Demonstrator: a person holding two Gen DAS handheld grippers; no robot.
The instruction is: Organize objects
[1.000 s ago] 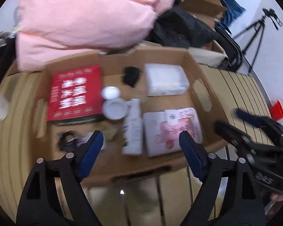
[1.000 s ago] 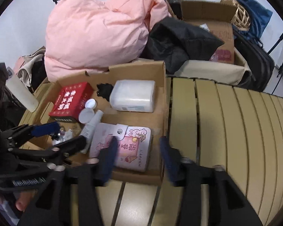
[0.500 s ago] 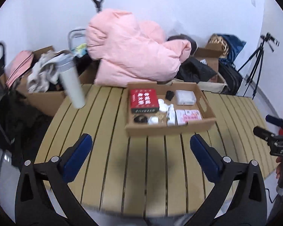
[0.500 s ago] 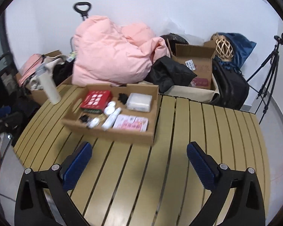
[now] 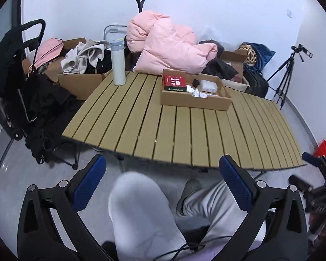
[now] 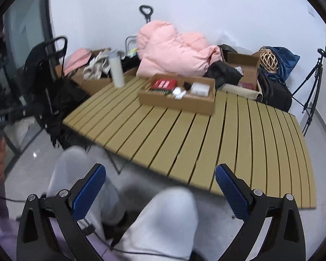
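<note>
A shallow cardboard box (image 5: 195, 103) (image 6: 176, 104) stands at the far side of the slatted table (image 5: 184, 130) (image 6: 206, 141). Inside it lie a red box (image 5: 175, 83) (image 6: 163, 85), a white packet (image 5: 209, 86) (image 6: 199, 88), a small black item (image 5: 196, 82) and small white containers (image 5: 195, 91) (image 6: 177, 92). My left gripper (image 5: 162, 180) is open and empty, held back over the person's knees, well short of the table. My right gripper (image 6: 159, 184) is likewise open, empty and off the table's near edge.
A white bottle (image 5: 118, 63) (image 6: 116, 69) stands on the table's far left corner. A pink quilt (image 5: 167, 47), black clothes and cardboard boxes pile up behind the table. A tripod (image 5: 286, 76) stands at the right, a dark stroller (image 5: 21, 76) at the left. The person's pale trouser legs (image 5: 141, 213) fill the foreground.
Both grippers have pulled far back and up from the cardboard box, from just over it to beyond the table's near edge. Their jaws have widened. Nothing was picked up.
</note>
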